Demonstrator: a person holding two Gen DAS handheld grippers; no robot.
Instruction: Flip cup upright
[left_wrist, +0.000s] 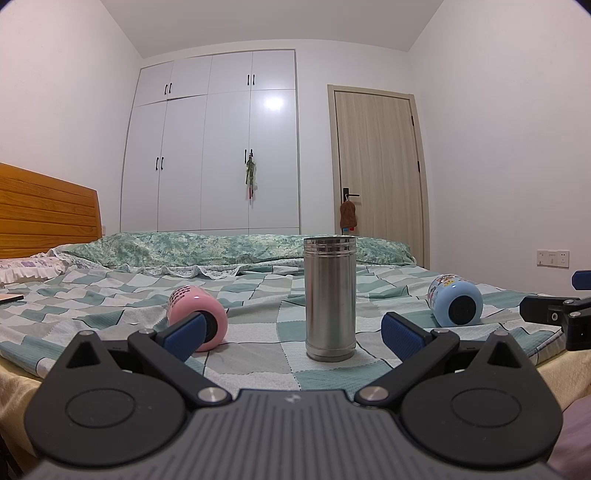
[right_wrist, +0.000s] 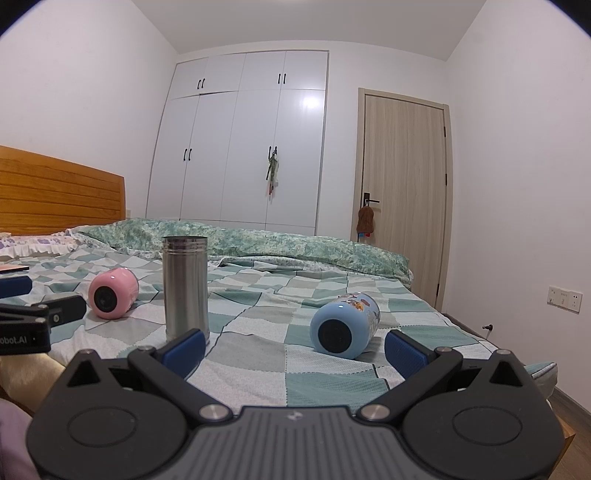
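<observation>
A steel cup (left_wrist: 330, 299) stands upright on the checked bedspread; it also shows in the right wrist view (right_wrist: 185, 288). A pink cup (left_wrist: 195, 317) lies on its side to its left, base toward me, and shows in the right wrist view (right_wrist: 112, 293). A blue cartoon cup (left_wrist: 455, 301) lies on its side to the right, and shows in the right wrist view (right_wrist: 345, 325). My left gripper (left_wrist: 293, 338) is open and empty, short of the steel cup. My right gripper (right_wrist: 295, 350) is open and empty, short of the blue cup.
The bed (left_wrist: 110, 314) has a wooden headboard (left_wrist: 44, 214) at left and a rolled green quilt (left_wrist: 229, 251) at the back. A white wardrobe (left_wrist: 210, 147) and a wooden door (left_wrist: 376, 173) stand behind. The other gripper shows at each view's edge (left_wrist: 554, 317).
</observation>
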